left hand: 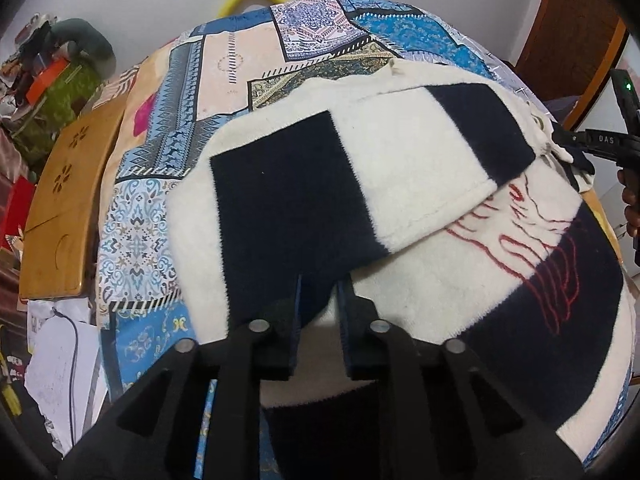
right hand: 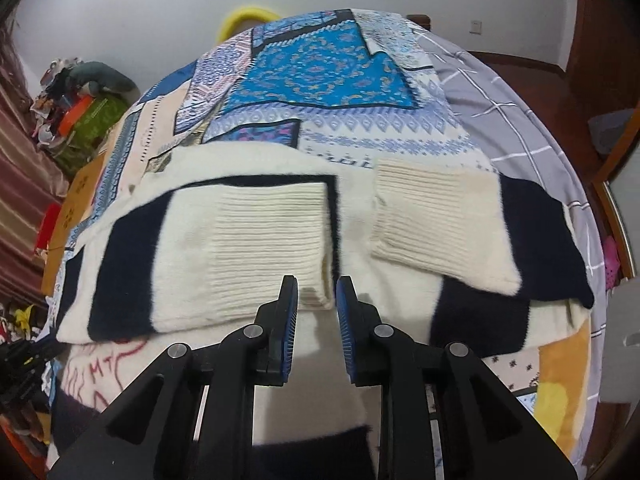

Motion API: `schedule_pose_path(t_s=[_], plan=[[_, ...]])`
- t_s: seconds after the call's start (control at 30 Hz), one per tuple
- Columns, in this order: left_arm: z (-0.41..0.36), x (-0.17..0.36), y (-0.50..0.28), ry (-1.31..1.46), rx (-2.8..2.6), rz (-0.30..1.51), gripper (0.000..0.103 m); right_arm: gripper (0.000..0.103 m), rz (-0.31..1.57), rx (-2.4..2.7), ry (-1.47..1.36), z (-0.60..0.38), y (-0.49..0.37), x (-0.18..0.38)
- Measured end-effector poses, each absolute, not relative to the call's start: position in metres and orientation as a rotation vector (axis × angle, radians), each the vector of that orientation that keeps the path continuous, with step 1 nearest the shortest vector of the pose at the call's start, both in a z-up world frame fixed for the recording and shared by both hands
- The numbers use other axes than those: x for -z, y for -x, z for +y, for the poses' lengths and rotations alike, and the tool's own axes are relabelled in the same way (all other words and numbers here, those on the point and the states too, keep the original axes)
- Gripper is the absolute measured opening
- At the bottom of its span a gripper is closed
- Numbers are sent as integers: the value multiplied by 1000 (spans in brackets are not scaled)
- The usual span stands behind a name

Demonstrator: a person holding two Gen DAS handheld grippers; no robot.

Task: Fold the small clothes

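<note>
A cream and navy striped sweater (left hand: 400, 168) with red stitching lies on the patterned bedspread (left hand: 224, 80). In the right wrist view both sleeves lie folded across the body, the left sleeve (right hand: 248, 240) and the right sleeve (right hand: 440, 224) with ribbed cuffs toward the middle. My left gripper (left hand: 320, 284) is open, with sweater fabric lying between its fingers at the sweater's edge. My right gripper (right hand: 317, 284) is open and empty, just above the left cuff's corner. The right gripper also shows at the left wrist view's right edge (left hand: 580, 140).
A wooden lap tray (left hand: 68, 208) leans by the bed's left side, with papers (left hand: 60, 364) below it. Cluttered boxes and a grey plush (right hand: 96, 76) sit at the far left. A grey checked sheet (right hand: 520, 128) covers the bed's right side.
</note>
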State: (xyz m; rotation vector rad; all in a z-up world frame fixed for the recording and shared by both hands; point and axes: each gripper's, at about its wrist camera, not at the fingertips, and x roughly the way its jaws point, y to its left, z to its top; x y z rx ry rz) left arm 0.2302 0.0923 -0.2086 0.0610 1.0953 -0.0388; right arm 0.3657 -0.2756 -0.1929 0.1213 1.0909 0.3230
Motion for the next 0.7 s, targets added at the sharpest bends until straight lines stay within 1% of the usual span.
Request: schedule_pose_path(t_s=[0.03,0.07,0.1,0.13,0.17,0.2,0.23,0.27,0.33,0.37,0.43,0.53,0.7], plan=[[93,205,-229,-65,38,1090,31,19,1091,-323,-121,-278,-365,192],[93,203,-228,-66,39,1086,35,20,1085,-318,-123,-283,-365,191],[93,198,-227,-71,40,1075,44,21,1080,-319,-125,-284,-363,189],[94,194,-227,-76,35,1065,51,23,1071,-323,-127,-288,-362,186],[94,190,-227,-79,29,1055,52,26,1063,-321,-123,-291,-361,183],[94,186,-228,-76,26,1049,54,28,1056,-317,-117,-291,-361,181],[95,183,-229,-70,25,1045,54,35,1044,-311,-108,-293,-360,177],[97,180,-232,-59,24,1042,55,45,1024,-303,-94,-296,-359,172],[99,173,-240,-34,17,1030,56,55,994,-288,-68,-300,-359,166],[99,171,-244,-32,12,1024,56,58,979,-280,-53,-303,-358,163],[97,168,-253,-37,2,1016,56,59,966,-263,-14,-307,-359,161],[91,169,-267,-28,6,1018,57,59,974,-251,27,-309,-363,167],[81,183,-293,-13,-2,1059,57,59,1032,-240,47,-314,-375,195]])
